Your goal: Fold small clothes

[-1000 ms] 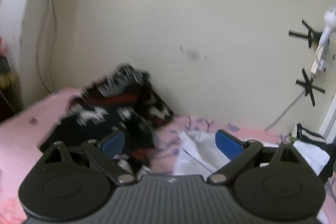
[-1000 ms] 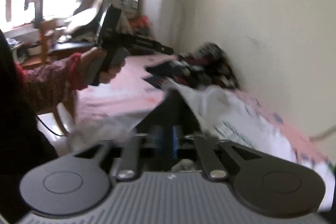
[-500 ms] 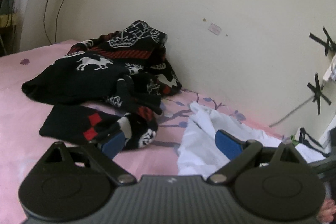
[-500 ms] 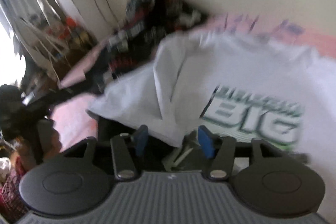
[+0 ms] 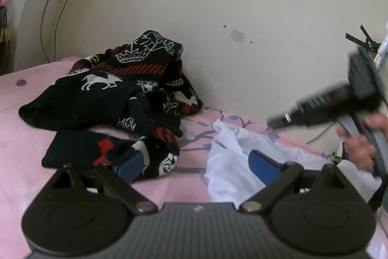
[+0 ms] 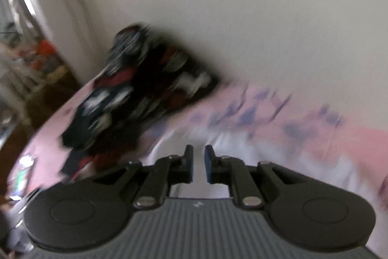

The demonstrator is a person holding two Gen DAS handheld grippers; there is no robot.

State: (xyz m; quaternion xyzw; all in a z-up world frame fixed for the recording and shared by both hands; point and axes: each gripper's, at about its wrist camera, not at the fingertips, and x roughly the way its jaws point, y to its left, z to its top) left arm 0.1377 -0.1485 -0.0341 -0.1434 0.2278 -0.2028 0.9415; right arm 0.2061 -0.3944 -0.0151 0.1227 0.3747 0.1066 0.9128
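Observation:
A white T-shirt [image 5: 232,162] lies crumpled on the pink bed sheet [image 5: 21,137] near the wall. My left gripper [image 5: 196,166] is open and empty, low over the sheet at the shirt's left edge. A black, red and white patterned sweater pile [image 5: 116,98] sits to its left against the wall. My right gripper [image 6: 198,164] is nearly shut with a narrow gap and nothing between its pads, above the white shirt [image 6: 242,157]. It also shows blurred in the left wrist view [image 5: 278,121], held by a hand at the right.
A cream wall [image 5: 218,4] runs close behind the bed. A red cable [image 5: 55,16] hangs down it at the left. Black tape crosses [image 5: 363,40] and a white plug are on the wall at the right. The right wrist view is motion-blurred.
My right gripper has let go of the white shirt, narrowed its jaws and swung up over the bed. My left gripper has dropped lower toward the sheet and stayed open.

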